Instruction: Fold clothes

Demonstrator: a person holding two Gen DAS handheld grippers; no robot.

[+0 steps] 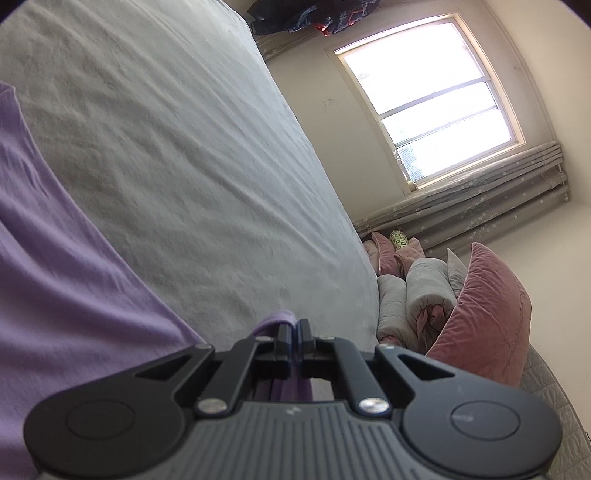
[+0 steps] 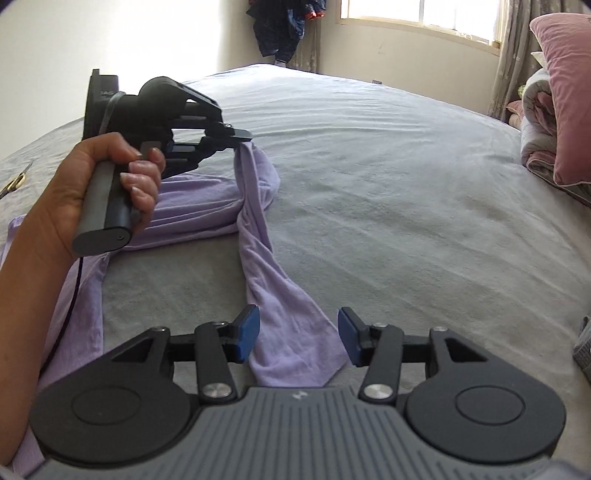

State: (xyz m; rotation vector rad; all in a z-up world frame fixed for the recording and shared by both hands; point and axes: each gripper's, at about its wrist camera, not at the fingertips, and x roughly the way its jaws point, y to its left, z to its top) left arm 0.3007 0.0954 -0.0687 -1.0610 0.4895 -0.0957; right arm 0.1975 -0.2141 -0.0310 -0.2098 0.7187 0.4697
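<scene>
While the right gripper (image 2: 298,334) at the bottom of the frame stands open astride the near end of the lilac garment (image 2: 291,332), its pads clear, the cloth runs as a strip toward upper left, where the left gripper (image 2: 242,137) pinches its far end.

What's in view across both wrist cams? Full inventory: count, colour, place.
purple garment: 1, lilac, partly bunched on the bed, one strip lifted
bed sheet: 1, grey, covers the bed
pink pillow: 1 large, dusty pink, at the bed's far end
rolled quilt: 1, grey, beside the pillow
window: 1, cream frame, far wall
curtain: 1, grey patterned, beside the window
dark clothes: a few, navy with red, hanging in the corner
hand: 1, grips the left handle
left gripper: black, shut on the garment
right gripper: black, blue pads, open over the garment's near end
</scene>
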